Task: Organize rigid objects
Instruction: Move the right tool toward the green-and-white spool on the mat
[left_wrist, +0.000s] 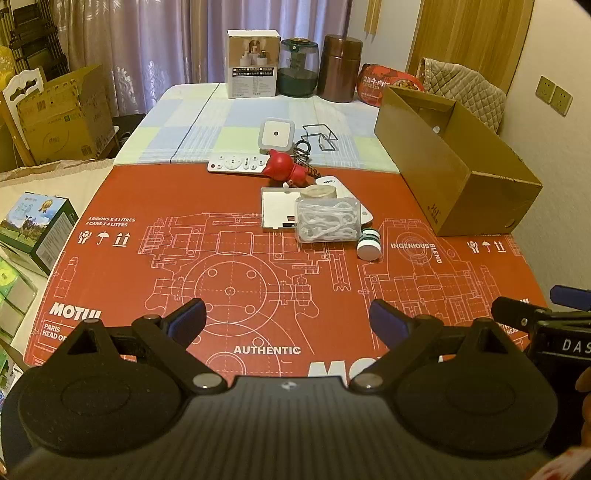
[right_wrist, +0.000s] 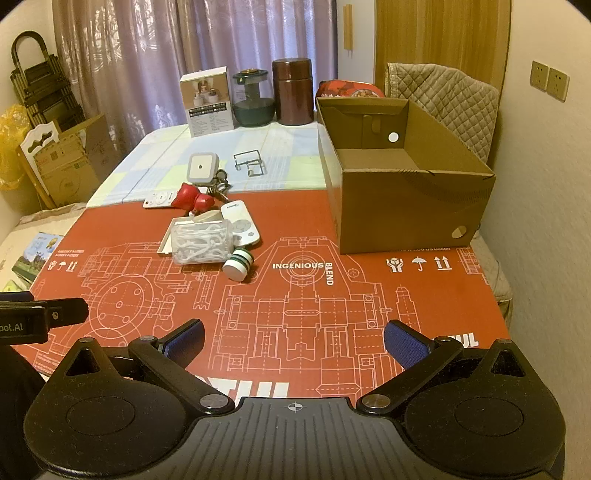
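Note:
A pile of small objects lies mid-table on the red mat (left_wrist: 147, 266): a clear plastic box of white hooks (left_wrist: 327, 219) (right_wrist: 201, 240), a green-and-white round container (left_wrist: 369, 245) (right_wrist: 238, 264), a red figurine (left_wrist: 284, 170) (right_wrist: 192, 199), two white remotes (left_wrist: 236, 162) (right_wrist: 242, 225), a square night light (left_wrist: 275, 133) (right_wrist: 201, 166), a wire holder (left_wrist: 319, 136) (right_wrist: 249, 162). An open, empty cardboard box (left_wrist: 454, 162) (right_wrist: 402, 206) stands to the right. My left gripper (left_wrist: 288, 321) and right gripper (right_wrist: 293, 338) are open and empty, near the table's front.
At the table's far end stand a white product box (left_wrist: 253, 62), a green jar (left_wrist: 297, 66), a brown canister (left_wrist: 340, 68) and a red food packet (left_wrist: 388, 83). A padded chair (right_wrist: 443, 99) is behind the box. Cartons (left_wrist: 62, 114) sit left of the table.

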